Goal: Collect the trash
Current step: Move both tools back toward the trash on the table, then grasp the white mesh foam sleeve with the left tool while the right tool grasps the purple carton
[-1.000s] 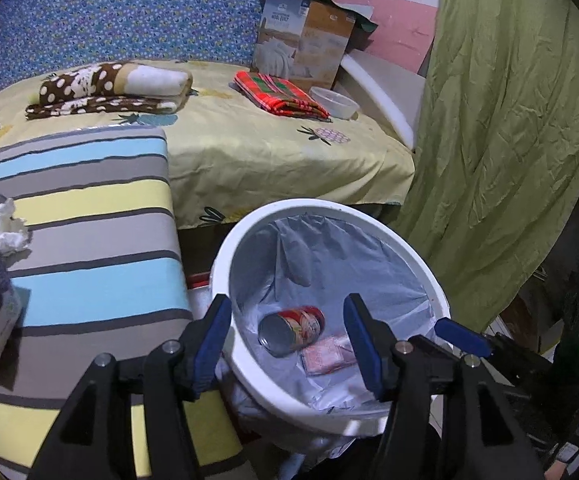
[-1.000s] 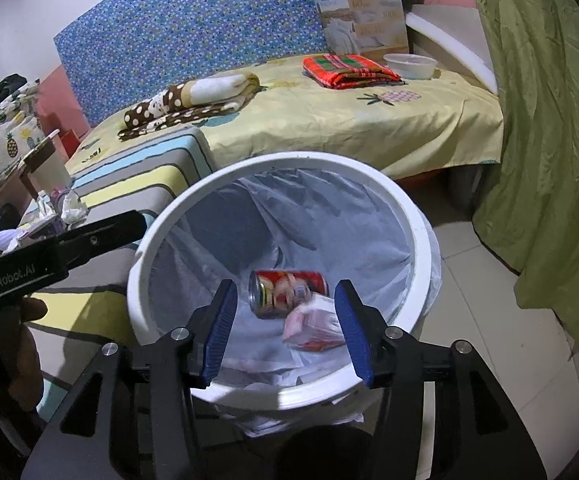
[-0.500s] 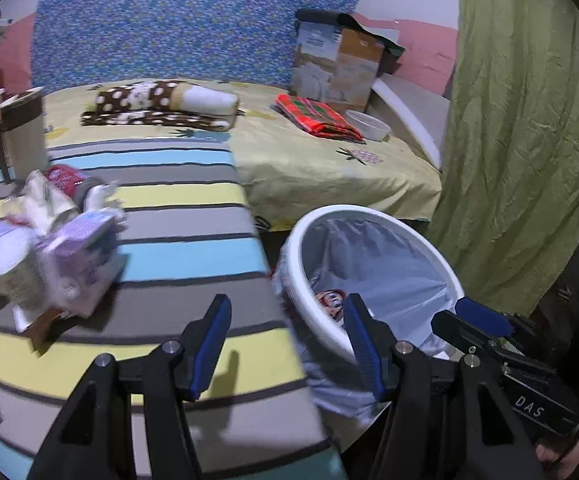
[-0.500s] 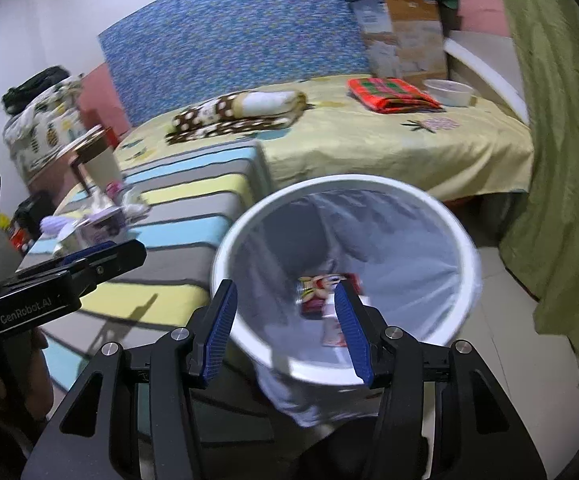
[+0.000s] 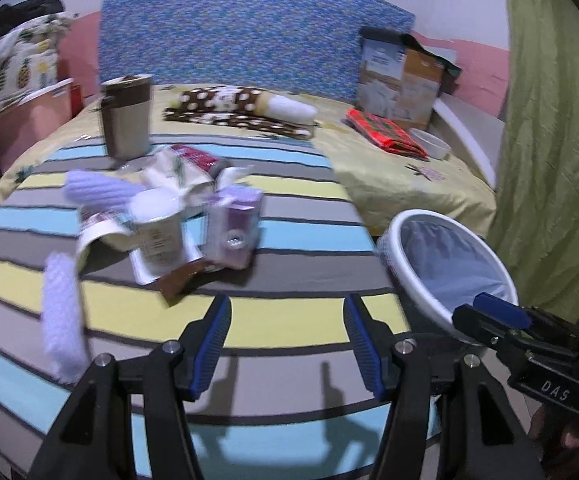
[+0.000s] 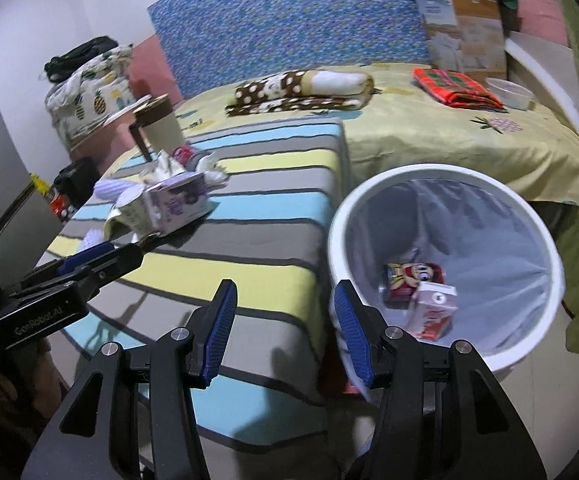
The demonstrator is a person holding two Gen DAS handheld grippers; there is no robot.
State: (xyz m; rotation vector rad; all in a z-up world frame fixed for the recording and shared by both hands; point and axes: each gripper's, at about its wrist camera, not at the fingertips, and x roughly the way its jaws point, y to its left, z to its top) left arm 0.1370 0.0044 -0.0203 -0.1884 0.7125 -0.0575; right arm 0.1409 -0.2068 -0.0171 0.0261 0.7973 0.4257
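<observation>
A heap of trash lies on the striped table (image 5: 297, 308): a purple carton (image 5: 233, 224), a white cup (image 5: 157, 236), crumpled tissue (image 5: 177, 176) and a lilac ribbed piece (image 5: 97, 192). My left gripper (image 5: 287, 344) hovers open and empty over the table's near part, short of the heap. The white bin (image 6: 445, 264) with a pale liner stands right of the table and holds a red can (image 6: 413, 280) and a pink carton (image 6: 433, 312). My right gripper (image 6: 285, 336) is open and empty, above the gap between table edge and bin rim.
A brown-lidded tumbler (image 5: 125, 120) stands behind the heap. Beyond is a bed (image 6: 449, 132) with a spotted blanket (image 6: 301, 88), a red plaid cloth (image 6: 453, 88), a white bowl (image 6: 509, 92) and a cardboard box (image 6: 465, 28). A green curtain (image 5: 549, 120) hangs at the right.
Both grippers swung left, away from over the bin toward the striped table. The trash heap has come into the left wrist view. Jaw openings look unchanged.
</observation>
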